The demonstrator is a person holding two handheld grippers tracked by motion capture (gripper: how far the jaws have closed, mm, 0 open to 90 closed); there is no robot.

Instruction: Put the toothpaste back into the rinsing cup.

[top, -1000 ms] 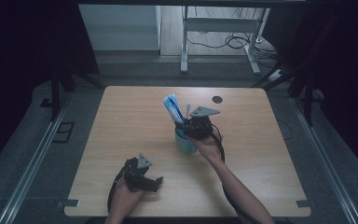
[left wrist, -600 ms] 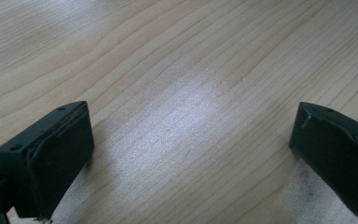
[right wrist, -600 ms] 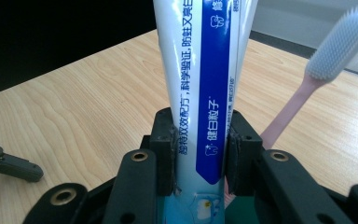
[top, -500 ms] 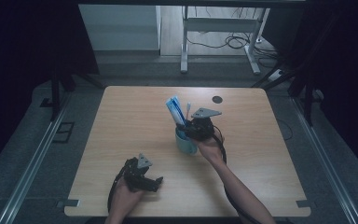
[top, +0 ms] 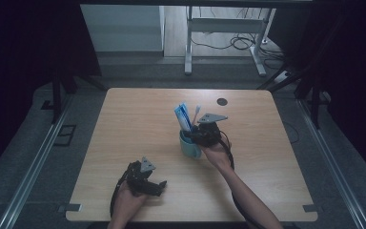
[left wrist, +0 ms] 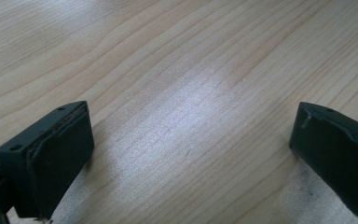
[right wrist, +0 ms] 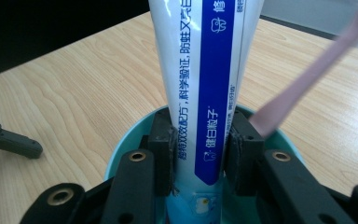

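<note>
Currently we list: toothpaste tube (right wrist: 200,93) upright in teal cup (top: 189,145) mid-desk (top: 138,119), clamped by our right tool (right wrist: 199,151); left tool (left wrist: 191,154) gapes empty near the desk's front edge.

So the table (top: 138,119) is a light wood-grain top, pale tan with long streaky grain running across it, rounded corners, sitting on a grey floor with metal rails down both sides. Not much actually on it. There's a teal cup (top: 189,145) standing upright roughly mid-table, a bit toward the right of centre. Up near the far edge there's a small dark round spot (top: 222,101) on the surface, well apart from the cup; can't tell if it's a cap, a hole or a sticker. Everything else is bare wood, with a soft glare patch in the close-up view.
</note>
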